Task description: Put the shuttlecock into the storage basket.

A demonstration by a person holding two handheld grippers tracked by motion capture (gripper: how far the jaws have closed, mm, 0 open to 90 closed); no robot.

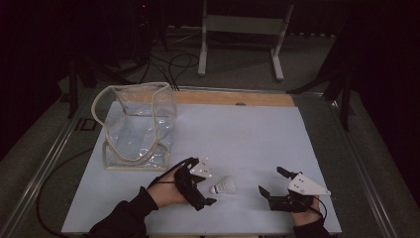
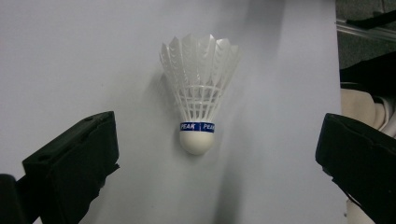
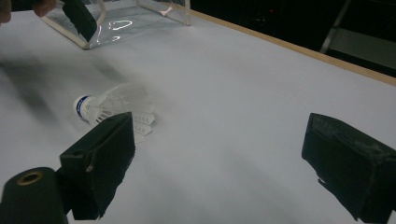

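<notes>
Left gripper [image 1: 205,183] jaws apart over shuttlecock [image 2: 198,100]: featherlight, crushable skirt, so pinch the firm cork [image 2: 196,141].

Your high view looks forward and down over the whole table [image 1: 257,134]. Your left gripper view looks steeply down, close on the shuttlecock [image 2: 198,100] at frame centre. Your right gripper view looks low across the table — both gripper views share that shuttlecock [image 3: 112,109], left of centre.
</notes>
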